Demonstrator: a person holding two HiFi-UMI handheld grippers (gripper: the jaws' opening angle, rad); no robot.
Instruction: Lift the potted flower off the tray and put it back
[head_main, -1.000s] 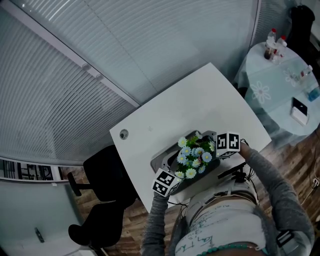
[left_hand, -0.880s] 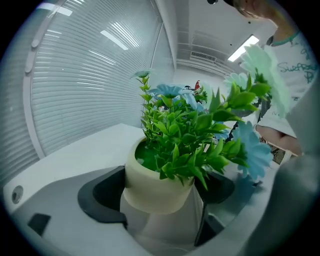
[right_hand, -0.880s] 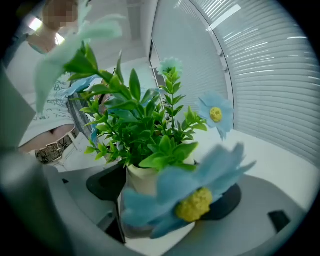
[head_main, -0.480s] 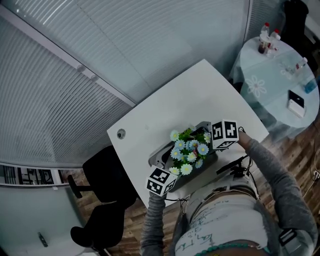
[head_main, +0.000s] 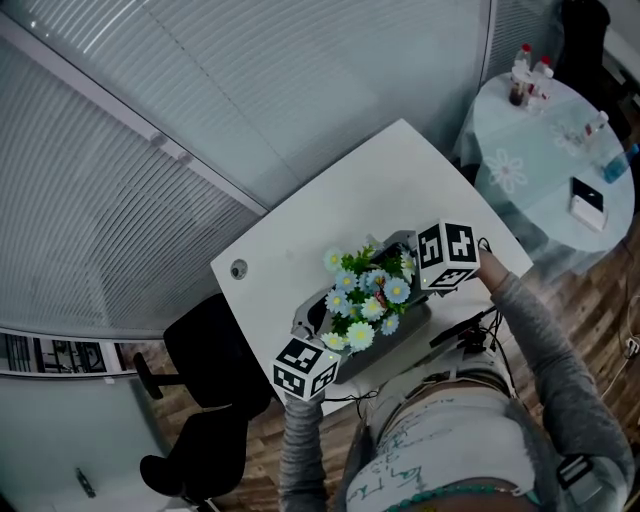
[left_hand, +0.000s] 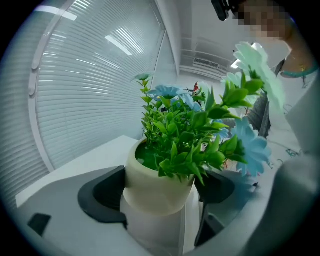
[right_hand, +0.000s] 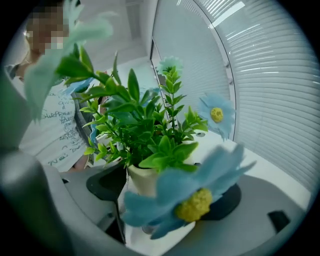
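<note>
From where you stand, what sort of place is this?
Probably an office or meeting room: a white table, a black office chair beside it, and slatted blinds along the wall.

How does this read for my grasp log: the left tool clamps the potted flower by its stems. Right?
No. The left tool clamps the potted flower by its cream pot, not its stems. The left gripper view shows it.

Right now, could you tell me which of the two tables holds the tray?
The white angular table in front of the person holds the tray; the round table with bottles stands apart at the right.
</note>
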